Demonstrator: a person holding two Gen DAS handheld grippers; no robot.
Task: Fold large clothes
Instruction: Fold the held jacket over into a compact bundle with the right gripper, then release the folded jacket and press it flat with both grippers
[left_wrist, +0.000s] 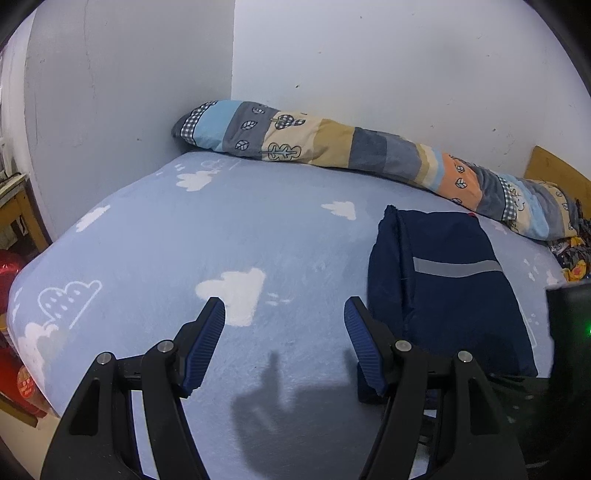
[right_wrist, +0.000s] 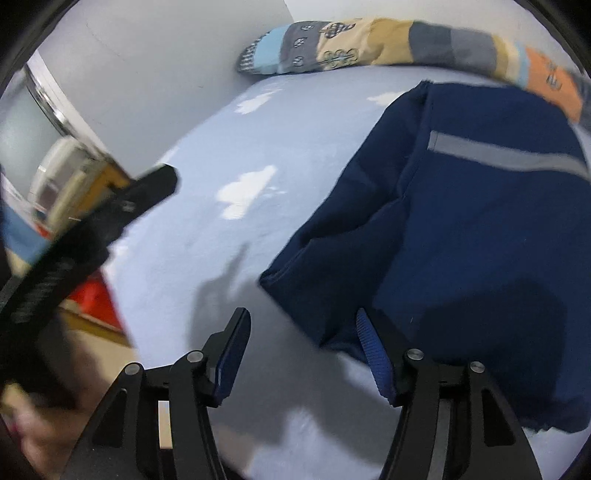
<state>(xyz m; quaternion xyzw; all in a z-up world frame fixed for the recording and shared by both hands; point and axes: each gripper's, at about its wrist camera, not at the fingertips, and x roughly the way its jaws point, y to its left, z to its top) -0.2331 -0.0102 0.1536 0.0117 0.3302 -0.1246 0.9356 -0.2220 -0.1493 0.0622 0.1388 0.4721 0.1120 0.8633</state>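
Observation:
A folded navy garment (left_wrist: 447, 288) with a grey reflective stripe lies flat on the light blue cloud-print bed sheet (left_wrist: 229, 236), at the right. My left gripper (left_wrist: 284, 306) is open and empty, hovering above the sheet just left of the garment. In the right wrist view the same garment (right_wrist: 472, 229) fills the right side. My right gripper (right_wrist: 303, 321) is open and empty, close over the garment's near left corner. The left gripper's black body (right_wrist: 92, 229) shows blurred at the left of the right wrist view.
A long patchwork bolster pillow (left_wrist: 354, 151) lies along the white wall at the back of the bed. A wooden headboard (left_wrist: 554, 170) and patterned cloth (left_wrist: 572, 254) are at the far right. Wooden furniture (left_wrist: 18, 214) and red items (left_wrist: 11, 269) stand off the bed's left edge.

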